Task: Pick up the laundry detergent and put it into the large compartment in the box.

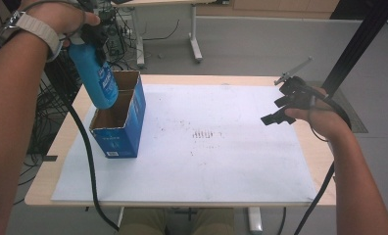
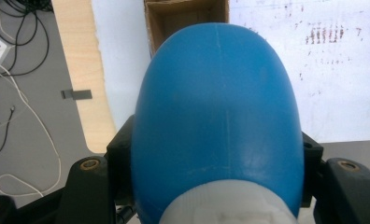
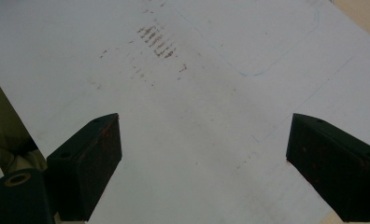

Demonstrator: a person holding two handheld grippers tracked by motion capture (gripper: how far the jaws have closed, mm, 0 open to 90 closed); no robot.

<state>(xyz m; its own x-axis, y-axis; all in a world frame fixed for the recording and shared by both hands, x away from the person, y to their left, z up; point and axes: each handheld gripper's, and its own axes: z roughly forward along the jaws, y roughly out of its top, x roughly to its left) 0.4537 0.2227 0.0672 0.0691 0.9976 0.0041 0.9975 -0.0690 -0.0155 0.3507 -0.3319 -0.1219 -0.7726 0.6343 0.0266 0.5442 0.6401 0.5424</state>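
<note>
As the high view shows the table (image 1: 182, 193) from above, the left gripper (image 1: 91, 36) is raised over its far left corner and is clamped on the neck end of a blue bottle (image 1: 96, 78). The bottle hangs with its bottom downward, a little tilted, just over the far compartment of an open blue cardboard box (image 1: 118, 139) that stands on the white sheet (image 1: 221, 166). The right gripper (image 1: 285, 105) is held above the right side of the sheet, well apart from the box. In the left gripper view, the bottle (image 2: 216, 121) sits between the two black jaws, which press on its sides, and the open box (image 2: 185, 14) is seen beyond it. In the right gripper view, the jaws stand wide apart with nothing between them, above the stained white sheet (image 3: 197, 116).
</note>
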